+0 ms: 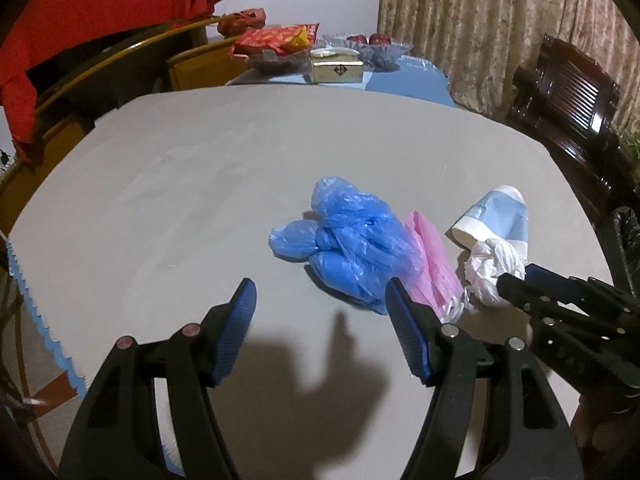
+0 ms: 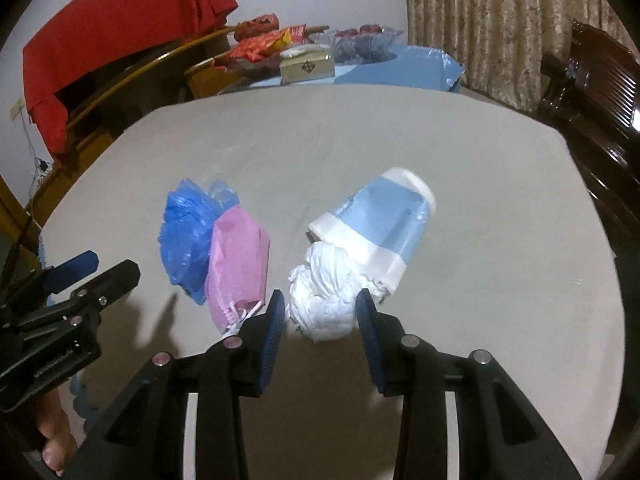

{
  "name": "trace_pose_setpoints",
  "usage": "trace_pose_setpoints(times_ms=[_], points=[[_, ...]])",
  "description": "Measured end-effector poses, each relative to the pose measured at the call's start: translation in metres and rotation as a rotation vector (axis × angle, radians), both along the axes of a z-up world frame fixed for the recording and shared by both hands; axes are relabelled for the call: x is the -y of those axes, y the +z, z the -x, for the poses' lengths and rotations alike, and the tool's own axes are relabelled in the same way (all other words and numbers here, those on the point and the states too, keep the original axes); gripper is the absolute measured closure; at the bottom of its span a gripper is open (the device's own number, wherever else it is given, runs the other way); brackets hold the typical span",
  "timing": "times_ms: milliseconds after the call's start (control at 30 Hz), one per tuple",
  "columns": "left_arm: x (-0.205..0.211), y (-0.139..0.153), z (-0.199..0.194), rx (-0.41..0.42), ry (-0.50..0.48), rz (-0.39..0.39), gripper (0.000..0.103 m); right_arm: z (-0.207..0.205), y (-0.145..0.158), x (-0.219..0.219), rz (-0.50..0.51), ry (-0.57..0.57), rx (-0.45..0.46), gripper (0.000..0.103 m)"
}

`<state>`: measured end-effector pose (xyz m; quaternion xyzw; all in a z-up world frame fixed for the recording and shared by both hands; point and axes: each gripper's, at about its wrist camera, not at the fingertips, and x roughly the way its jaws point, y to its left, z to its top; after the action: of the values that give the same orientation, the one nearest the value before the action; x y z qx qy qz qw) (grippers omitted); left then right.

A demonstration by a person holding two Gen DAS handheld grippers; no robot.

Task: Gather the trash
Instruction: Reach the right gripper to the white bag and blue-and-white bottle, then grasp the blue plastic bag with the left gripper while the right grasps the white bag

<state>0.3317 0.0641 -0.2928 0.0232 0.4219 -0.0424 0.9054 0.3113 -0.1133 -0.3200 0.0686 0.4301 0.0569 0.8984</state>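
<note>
On the grey table [image 1: 200, 184] lie a crumpled blue plastic bag [image 1: 348, 240], a pink face mask [image 1: 430, 268], a white tissue wad [image 1: 486, 268] and a blue-and-white paper cup [image 1: 498, 216] tipped on its side. My left gripper [image 1: 321, 282] is open just short of the blue bag, its right finger beside the bag's near edge. In the right wrist view, my right gripper [image 2: 320, 296] stands partly open with the tissue wad [image 2: 322, 304] between its fingertips; the pads flank it without clearly squeezing. The cup [image 2: 384, 224] lies just behind the wad, with the mask [image 2: 240, 260] and bag [image 2: 186, 232] to the left.
Beyond the far edge, a blue-covered table [image 1: 408, 76] holds a gold tissue box [image 1: 336, 70], snack packets [image 1: 276, 38] and a glass bowl [image 1: 372, 46]. A dark wooden chair [image 1: 568, 96] stands to the right. Wooden chairs draped in red cloth [image 1: 100, 4] stand to the left. A hand [image 2: 48, 452] grips the left tool.
</note>
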Motion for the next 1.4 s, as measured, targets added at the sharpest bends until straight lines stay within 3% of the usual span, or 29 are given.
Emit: trace_pose_setpoints(times_ms=[267, 433, 567, 633, 700, 767, 1000, 1400], points=[[0.013, -0.017, -0.009, -0.028, -0.037, 0.02, 0.038, -0.01, -0.016, 0.007, -0.001, 0.013, -0.017, 0.073], [0.02, -0.02, -0.011, -0.034, -0.048, 0.025, 0.037, -0.009, -0.013, 0.012, -0.037, 0.024, -0.014, 0.083], [0.026, -0.028, -0.019, -0.048, -0.046, 0.016, 0.038, -0.006, -0.008, 0.019, -0.064, 0.021, -0.007, 0.085], [0.027, -0.032, -0.024, -0.062, -0.043, 0.018, 0.044, -0.004, -0.006, 0.021, -0.068, 0.022, -0.005, 0.086], [0.027, -0.035, -0.026, -0.081, -0.042, 0.03, 0.062, -0.003, -0.005, 0.022, -0.071, 0.023, -0.005, 0.086], [0.027, -0.037, -0.027, -0.086, -0.041, 0.033, 0.067, -0.003, -0.003, 0.022, -0.072, 0.024, -0.005, 0.085], [0.026, -0.037, -0.025, -0.092, -0.052, 0.055, 0.102, -0.001, 0.0, 0.021, -0.073, 0.032, 0.001, 0.085], [0.028, 0.0, -0.004, -0.045, -0.02, 0.021, 0.103, 0.006, 0.021, 0.022, -0.07, 0.042, 0.034, 0.085]])
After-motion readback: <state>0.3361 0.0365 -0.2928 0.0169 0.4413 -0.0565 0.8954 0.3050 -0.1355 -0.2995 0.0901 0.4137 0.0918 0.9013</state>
